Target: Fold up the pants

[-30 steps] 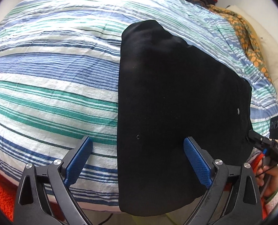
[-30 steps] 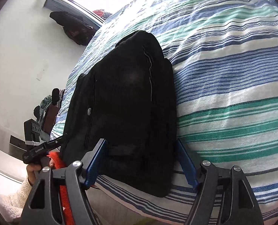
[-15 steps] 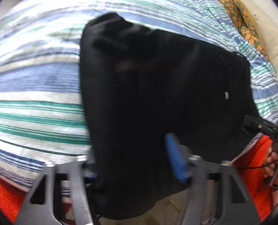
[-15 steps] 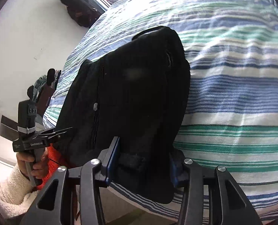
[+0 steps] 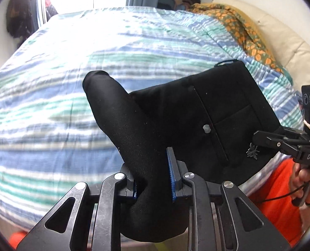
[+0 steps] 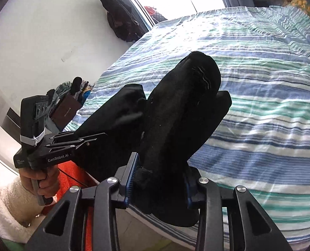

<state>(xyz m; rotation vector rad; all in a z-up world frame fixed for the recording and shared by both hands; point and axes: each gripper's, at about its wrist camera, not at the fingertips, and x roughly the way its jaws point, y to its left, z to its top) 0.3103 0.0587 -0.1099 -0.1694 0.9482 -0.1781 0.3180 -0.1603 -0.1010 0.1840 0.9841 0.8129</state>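
The black pants lie near the front edge of the striped bed, and their near end is lifted off the cover. My left gripper is closing its jaws, and the blue pads press on a bunched fold of the pants. In the right wrist view my right gripper is likewise closing, pinching a thick raised fold of the pants. Each gripper shows in the other's view: the right gripper at the pants' right edge, the left gripper with its tips in the cloth.
The bed cover has blue, green and white stripes. An orange-patterned blanket and a cream cushion lie at its far right. Orange fabric shows below the bed edge. Dark clothes hang by the window.
Both grippers went from wide open around the flat pants' near edge to closed on the cloth. They rose, pulling that end up off the bed into raised folds.
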